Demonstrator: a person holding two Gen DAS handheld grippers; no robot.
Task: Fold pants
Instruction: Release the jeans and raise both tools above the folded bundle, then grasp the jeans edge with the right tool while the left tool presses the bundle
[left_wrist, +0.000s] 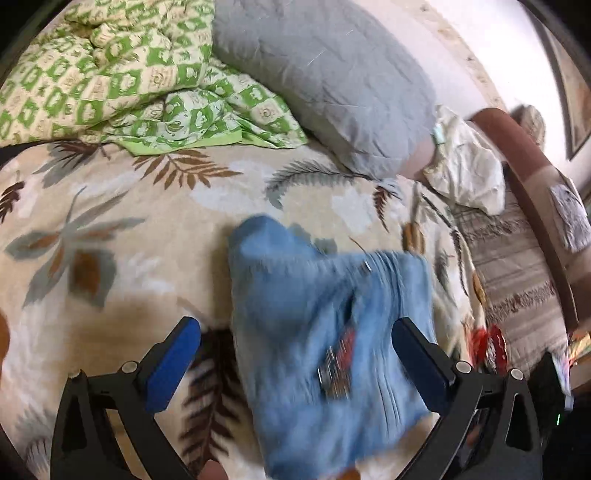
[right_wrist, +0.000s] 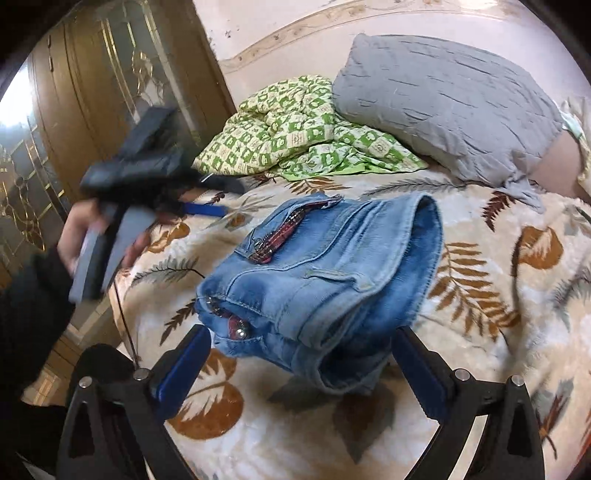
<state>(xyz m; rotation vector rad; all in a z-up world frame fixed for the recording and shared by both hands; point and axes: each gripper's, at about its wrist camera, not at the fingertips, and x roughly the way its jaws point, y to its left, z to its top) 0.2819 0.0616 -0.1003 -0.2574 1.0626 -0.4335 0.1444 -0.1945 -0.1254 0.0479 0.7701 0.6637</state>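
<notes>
I am holding my left gripper (left_wrist: 295, 360) and right gripper (right_wrist: 301, 365) spread wide, gripping nothing, above the folded pants (right_wrist: 328, 273) lying ahead on the blanket (right_wrist: 480, 332).

A folded bundle of light blue denim pants (right_wrist: 325, 284) is laid on the cream leaf-print blanket (right_wrist: 491, 369), framed by the wide-spread blue-padded right gripper (right_wrist: 299, 369) with nothing pinched. The black left gripper (right_wrist: 147, 162) is seen blurred, gripped by a hand (right_wrist: 79, 229). A grey pillow (right_wrist: 447, 103) and green checked quilt (right_wrist: 295, 133) are piled behind.

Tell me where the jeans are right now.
The folded jeans lie on the leaf-print blanket, centre of both wrist views, just ahead of the open right gripper, with the green checked quilt and grey pillow beyond.
</notes>
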